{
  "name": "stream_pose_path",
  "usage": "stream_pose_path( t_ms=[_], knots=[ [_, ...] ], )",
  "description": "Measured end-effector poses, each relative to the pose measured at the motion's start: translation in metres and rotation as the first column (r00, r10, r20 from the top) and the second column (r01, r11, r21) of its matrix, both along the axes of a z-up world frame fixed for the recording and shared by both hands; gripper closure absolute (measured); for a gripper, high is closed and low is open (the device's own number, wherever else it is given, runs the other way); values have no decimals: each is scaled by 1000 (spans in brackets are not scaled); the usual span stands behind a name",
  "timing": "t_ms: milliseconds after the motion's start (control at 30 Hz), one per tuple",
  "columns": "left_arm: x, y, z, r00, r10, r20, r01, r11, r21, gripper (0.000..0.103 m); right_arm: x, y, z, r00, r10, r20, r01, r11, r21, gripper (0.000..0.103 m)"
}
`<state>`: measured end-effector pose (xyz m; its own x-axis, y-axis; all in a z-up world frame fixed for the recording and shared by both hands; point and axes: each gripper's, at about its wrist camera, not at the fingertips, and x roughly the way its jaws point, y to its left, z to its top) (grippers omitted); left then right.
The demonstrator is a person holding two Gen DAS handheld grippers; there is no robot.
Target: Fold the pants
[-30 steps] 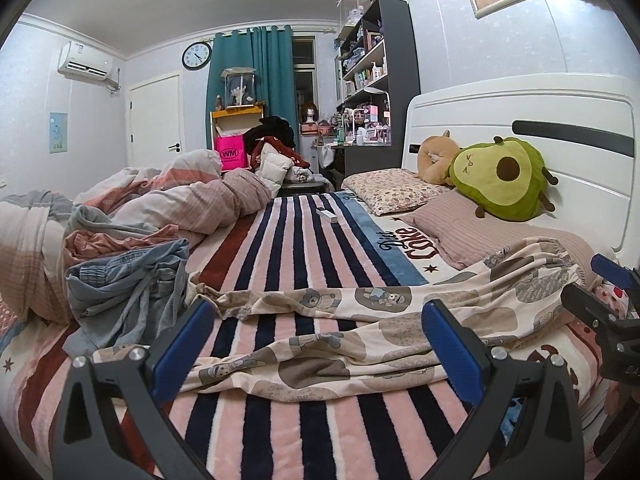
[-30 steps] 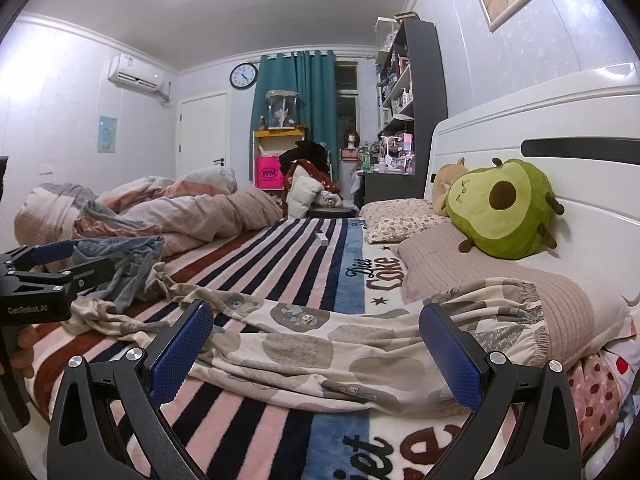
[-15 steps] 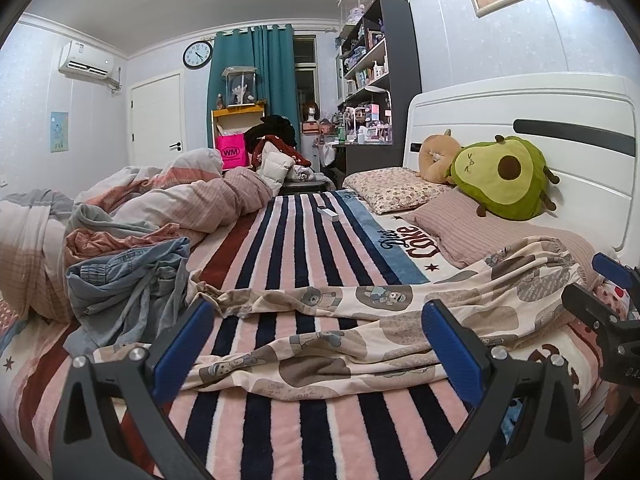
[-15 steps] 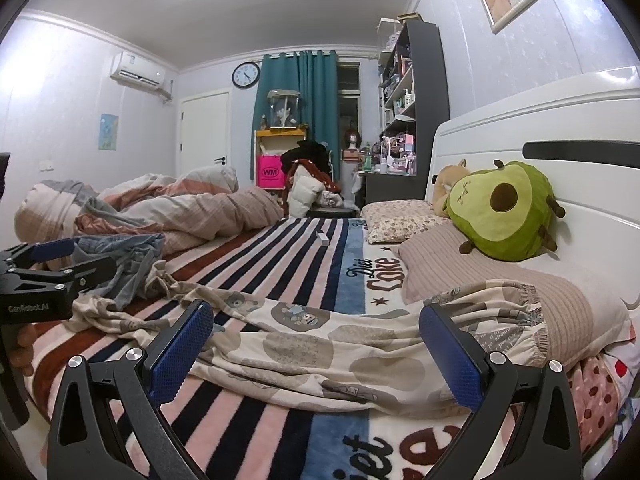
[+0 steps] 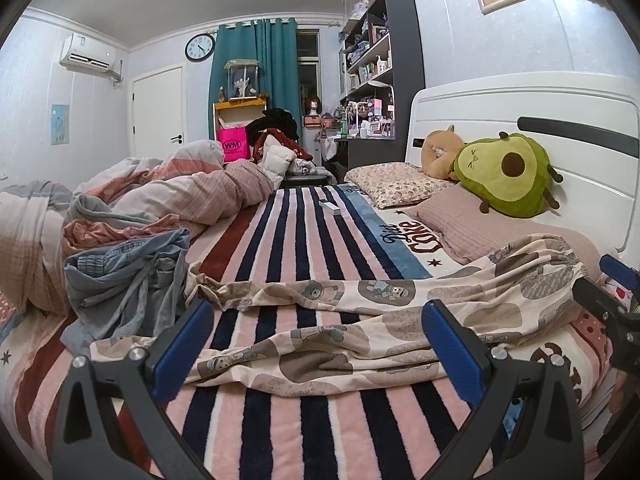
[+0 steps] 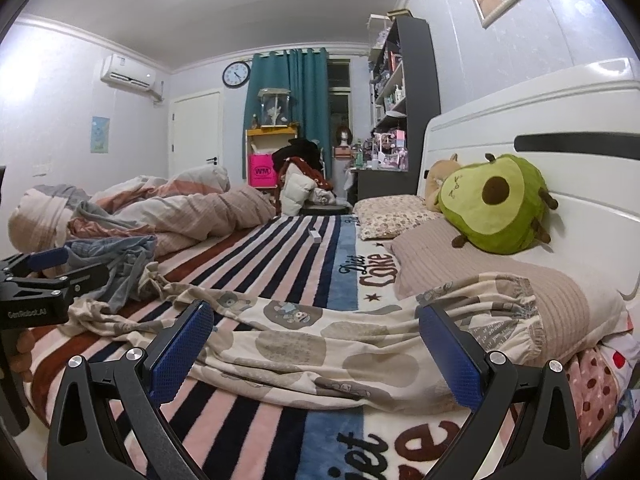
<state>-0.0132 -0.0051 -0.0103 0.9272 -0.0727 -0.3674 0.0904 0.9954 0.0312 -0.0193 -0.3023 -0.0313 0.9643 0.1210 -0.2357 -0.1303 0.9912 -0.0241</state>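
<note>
Cream pants with a bear print (image 5: 360,320) lie spread sideways across the striped blanket (image 5: 304,232), legs toward the left, waistband (image 6: 508,296) draped on a pillow at the right. My left gripper (image 5: 316,344) is open and empty, just in front of the legs. My right gripper (image 6: 316,344) is open and empty, in front of the waist part of the pants (image 6: 320,344). The right gripper also shows at the right edge of the left wrist view (image 5: 612,300), the left gripper at the left edge of the right wrist view (image 6: 44,276).
A crumpled blue-grey garment (image 5: 120,276) lies by the leg ends. A bunched duvet (image 5: 160,196) fills the left side. Pillows (image 5: 396,184) and an avocado plush (image 5: 504,172) sit by the white headboard (image 5: 520,104). A small white box (image 5: 330,207) lies on the blanket.
Both views have shifted only slightly. The pants and both grippers stay as they were.
</note>
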Motion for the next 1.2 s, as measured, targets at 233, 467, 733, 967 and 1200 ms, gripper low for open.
stream_pose_path(
  t_ms=[233, 467, 733, 967, 1200],
  knots=[
    [27, 16, -19, 998, 26, -62, -27, 999, -27, 1, 14, -28, -1, 997, -38, -61, 44, 994, 102, 1],
    [68, 44, -57, 984, 22, -176, -41, 994, -105, 1, 56, -71, -19, 976, -65, -206, 103, 978, 180, 18],
    [110, 73, -110, 948, 33, -316, -85, 985, -151, 1, 96, -120, -55, 922, -144, -359, 225, 955, 192, 27],
    [128, 98, -153, 898, 33, -439, -149, 961, -232, 1, 106, -174, -87, 842, -242, -482, 378, 902, 209, 28],
    [134, 116, -162, 896, 26, -442, -181, 933, -312, 1, 95, -205, -90, 834, -260, -487, 430, 859, 277, 28]
  ],
)
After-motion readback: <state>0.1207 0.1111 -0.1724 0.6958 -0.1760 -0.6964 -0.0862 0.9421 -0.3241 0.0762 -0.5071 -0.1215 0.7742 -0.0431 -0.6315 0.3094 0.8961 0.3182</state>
